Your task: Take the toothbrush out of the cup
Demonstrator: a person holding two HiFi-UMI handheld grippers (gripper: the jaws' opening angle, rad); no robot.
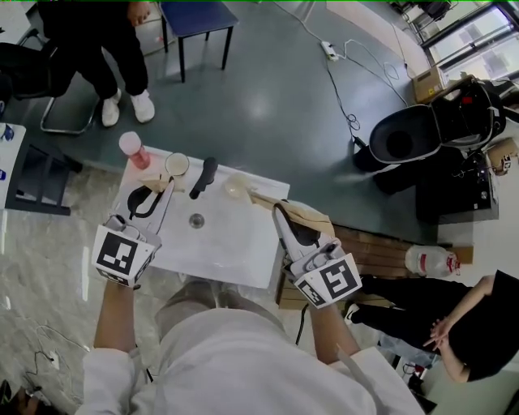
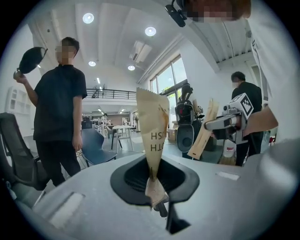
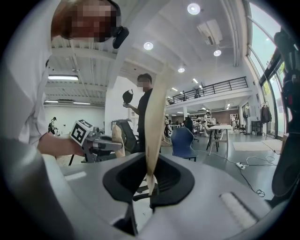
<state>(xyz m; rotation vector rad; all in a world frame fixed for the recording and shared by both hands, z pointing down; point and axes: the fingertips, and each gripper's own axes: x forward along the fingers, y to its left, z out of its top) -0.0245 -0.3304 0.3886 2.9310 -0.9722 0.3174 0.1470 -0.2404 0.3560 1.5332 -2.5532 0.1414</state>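
Each gripper holds a toothbrush in a brown paper wrapper. My left gripper [image 2: 157,199] is shut on the lower end of one wrapped toothbrush [image 2: 153,126], which stands upright with its print upside down. In the head view this gripper [image 1: 165,186] hangs over the table's far left, close to a cream cup [image 1: 177,164]. My right gripper [image 3: 150,187] is shut on the second wrapped toothbrush [image 3: 157,117], seen edge-on. From above, that gripper [image 1: 278,209] and its wrapper [image 1: 308,215] sit at the table's right edge, near a clear cup [image 1: 235,186].
On the small white table [image 1: 235,243] stand a pink cup [image 1: 134,150], a black handle-like object [image 1: 203,177] and a small round piece [image 1: 196,220]. A person in black [image 2: 58,112] stands beyond it by chairs [image 1: 199,20]. A second person [image 1: 478,324] and a scooter [image 1: 438,126] are at the right.
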